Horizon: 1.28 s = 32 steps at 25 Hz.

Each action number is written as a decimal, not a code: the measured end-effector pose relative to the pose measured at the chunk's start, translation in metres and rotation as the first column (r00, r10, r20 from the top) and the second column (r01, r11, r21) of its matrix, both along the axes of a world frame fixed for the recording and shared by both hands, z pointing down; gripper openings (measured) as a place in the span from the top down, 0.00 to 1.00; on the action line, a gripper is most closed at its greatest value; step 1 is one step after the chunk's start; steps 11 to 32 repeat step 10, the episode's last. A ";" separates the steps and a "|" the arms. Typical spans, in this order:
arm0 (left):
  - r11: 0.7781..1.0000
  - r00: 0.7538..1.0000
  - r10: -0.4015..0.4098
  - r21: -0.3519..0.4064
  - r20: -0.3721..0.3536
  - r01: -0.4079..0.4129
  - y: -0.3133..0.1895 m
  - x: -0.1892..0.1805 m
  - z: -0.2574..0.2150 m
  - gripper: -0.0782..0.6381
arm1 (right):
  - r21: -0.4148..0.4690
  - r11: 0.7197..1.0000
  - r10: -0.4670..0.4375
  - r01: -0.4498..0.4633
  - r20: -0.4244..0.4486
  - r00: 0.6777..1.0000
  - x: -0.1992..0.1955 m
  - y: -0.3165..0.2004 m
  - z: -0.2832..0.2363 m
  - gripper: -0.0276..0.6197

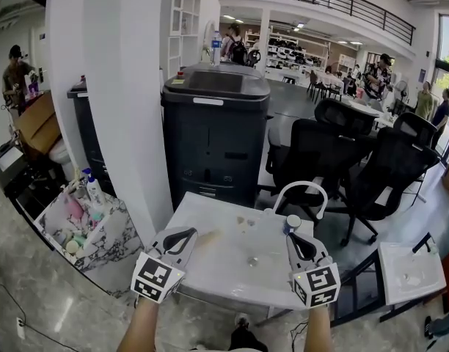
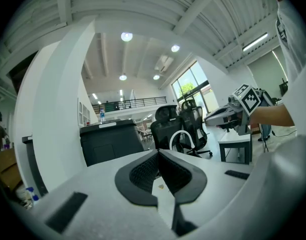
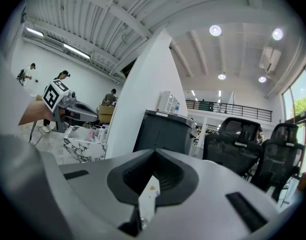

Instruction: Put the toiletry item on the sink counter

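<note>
A white sink counter [image 1: 224, 273] with an arched white faucet [image 1: 301, 191] stands right in front of me. A small white bottle with a blue cap [image 1: 292, 224] stands on it by the faucet's base, just beyond my right gripper [image 1: 301, 246]. My left gripper [image 1: 179, 242] hovers over the counter's left edge. Both are shut with nothing between the jaws, as the left gripper [image 2: 158, 154] and the right gripper [image 3: 154, 153] show in their own views. A marble-patterned box [image 1: 113, 242] at the left holds several toiletry bottles [image 1: 93, 192].
A white pillar [image 1: 125, 86] and a tall black bin [image 1: 213, 134] stand behind the counter. Black office chairs [image 1: 323, 156] crowd the right side, and a small white table [image 1: 411, 268] sits at the far right. People stand in the background.
</note>
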<state>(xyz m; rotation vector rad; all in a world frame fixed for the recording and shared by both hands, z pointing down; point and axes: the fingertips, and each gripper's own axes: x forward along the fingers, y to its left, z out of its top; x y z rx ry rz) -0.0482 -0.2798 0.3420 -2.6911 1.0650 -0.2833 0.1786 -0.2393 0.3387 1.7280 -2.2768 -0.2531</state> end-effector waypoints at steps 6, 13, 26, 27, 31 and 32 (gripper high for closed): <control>1.000 1.000 -0.003 -0.004 0.002 0.003 -0.005 -0.005 0.004 0.88 | -0.008 1.000 -0.005 0.005 -0.001 1.000 -0.004 -0.005 0.005 0.96; 1.000 1.000 -0.005 -0.009 0.002 0.005 -0.010 -0.008 0.007 0.88 | -0.012 1.000 -0.006 0.006 0.002 1.000 -0.006 -0.010 0.008 0.96; 1.000 1.000 -0.005 -0.009 0.002 0.005 -0.010 -0.008 0.007 0.88 | -0.012 1.000 -0.006 0.006 0.002 1.000 -0.006 -0.010 0.008 0.96; 1.000 1.000 -0.005 -0.009 0.002 0.005 -0.010 -0.008 0.007 0.88 | -0.012 1.000 -0.006 0.006 0.002 1.000 -0.006 -0.010 0.008 0.96; 1.000 1.000 -0.005 -0.009 0.002 0.005 -0.010 -0.008 0.007 0.88 | -0.012 1.000 -0.006 0.006 0.002 1.000 -0.006 -0.010 0.008 0.96; 1.000 1.000 -0.005 -0.009 0.002 0.005 -0.010 -0.008 0.007 0.88 | -0.012 1.000 -0.006 0.006 0.002 1.000 -0.006 -0.010 0.008 0.96</control>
